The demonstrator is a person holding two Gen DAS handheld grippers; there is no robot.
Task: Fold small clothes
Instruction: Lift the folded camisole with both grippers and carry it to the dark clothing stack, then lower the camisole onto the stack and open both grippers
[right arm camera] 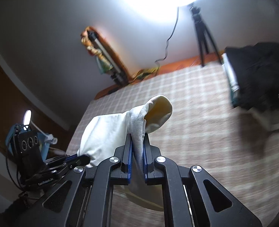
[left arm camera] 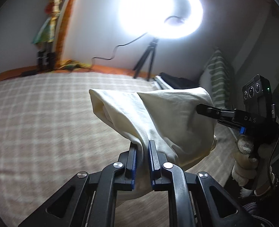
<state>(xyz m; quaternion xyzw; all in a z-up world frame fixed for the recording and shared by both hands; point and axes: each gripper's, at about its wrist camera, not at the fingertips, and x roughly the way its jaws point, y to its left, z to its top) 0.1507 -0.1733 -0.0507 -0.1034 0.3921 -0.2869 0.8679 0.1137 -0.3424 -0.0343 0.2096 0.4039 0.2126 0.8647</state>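
**Operator:** Blue pads of my left gripper (left arm camera: 143, 152) sit closest to the lens, clenched on a bunched edge of the cream garment (left arm camera: 158, 117). My right gripper (right arm camera: 137, 147) is likewise clamped on another edge of the same cloth. It hangs between the two tools, lifted clear of the checked bedspread (left arm camera: 44, 113).

**Observer:** So what makes this step go well?

**Operator:** I judge this is the lift before laying it flat. I'd draw the two pinched edges apart until the fabric between them goes taut, keep both at the same height, then lower the free end onto the bedspread first so it spreads without wrinkles. Both grips look deep enough, though slipping is a risk if I pull too hard.

**Observer:** How are the hands sitting?

**Operator:** Both tools point forward and slope downward toward the bed. In the left view, the right tool comes in from the right side with its fingers against the cloth, and a gloved hand (left arm camera: 247, 158) wraps its handle. In the right view, the left tool shows low at the left, tips at the cloth's edge. Ring light (left arm camera: 162, 9) glares ahead; the far hem's shape I cannot tell.
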